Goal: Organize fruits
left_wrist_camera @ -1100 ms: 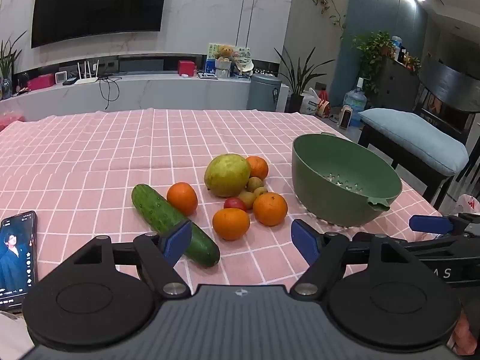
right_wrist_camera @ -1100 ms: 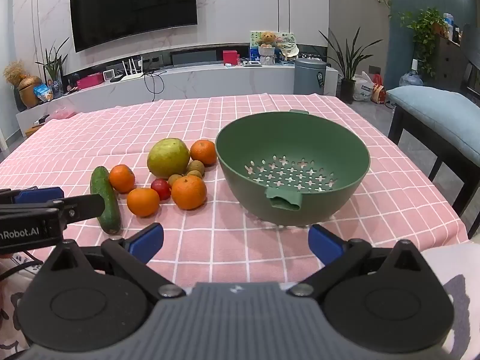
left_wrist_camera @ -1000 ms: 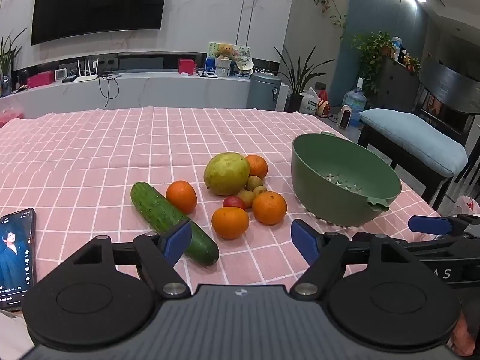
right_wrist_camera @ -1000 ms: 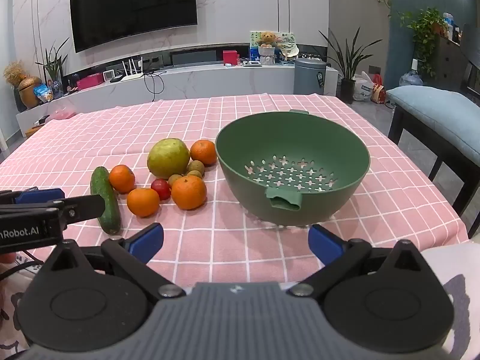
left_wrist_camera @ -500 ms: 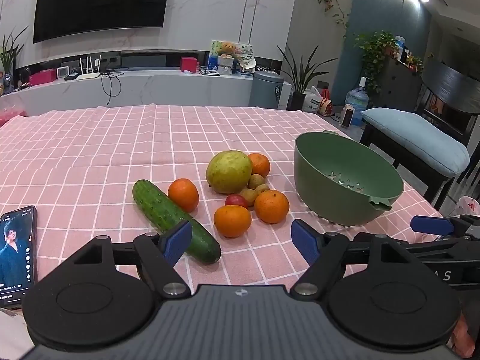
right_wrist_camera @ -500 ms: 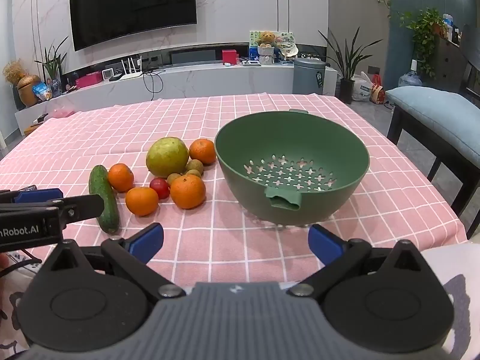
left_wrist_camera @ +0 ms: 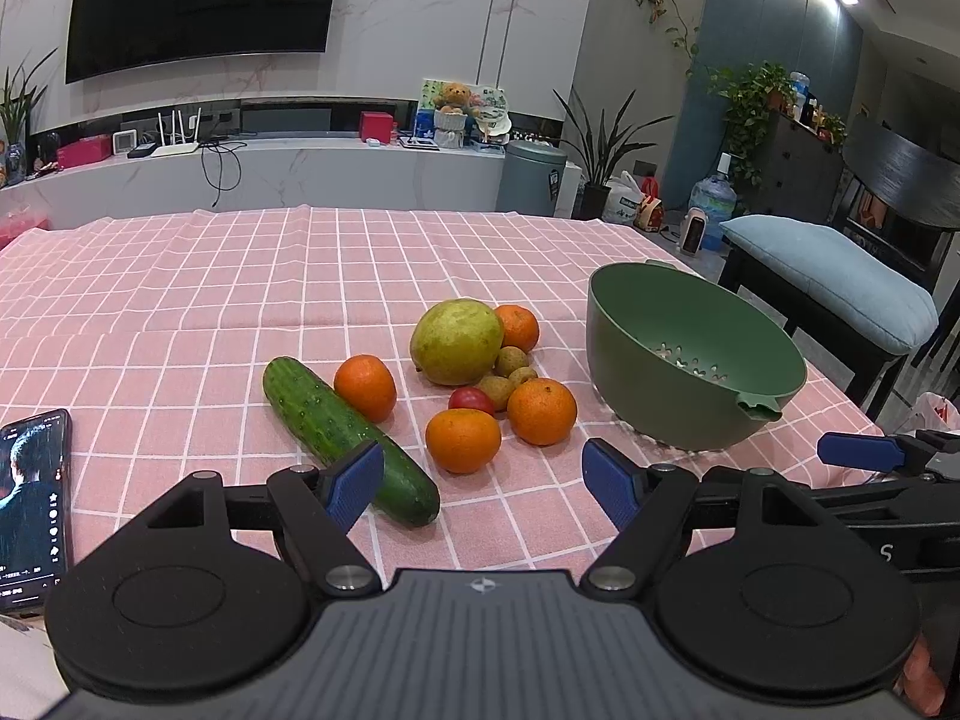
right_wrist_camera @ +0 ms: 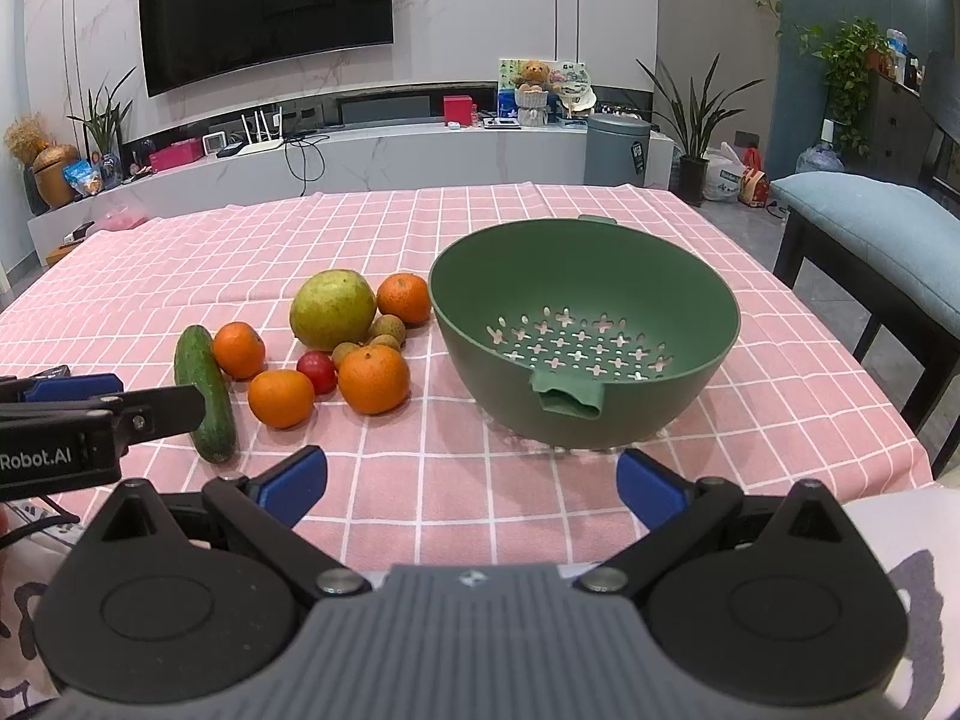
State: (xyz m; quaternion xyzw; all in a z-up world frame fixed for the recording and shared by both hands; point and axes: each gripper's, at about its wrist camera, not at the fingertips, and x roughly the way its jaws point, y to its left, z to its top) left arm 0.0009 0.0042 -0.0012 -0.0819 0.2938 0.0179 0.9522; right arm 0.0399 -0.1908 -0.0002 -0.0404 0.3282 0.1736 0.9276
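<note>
Nothing moved beside the green colander [right_wrist_camera: 585,354] in the last second; your left gripper [left_wrist_camera: 483,476] and right gripper [right_wrist_camera: 471,483] stayed wide open and empty; sorting hadn't begun.

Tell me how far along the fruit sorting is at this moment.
Nothing is done: the colander is empty. Nothing is in hand: the left gripper and right gripper are open, short of the pile. Left: four oranges, the pomelo, the cucumber and the small fruits on the tablecloth.
</note>
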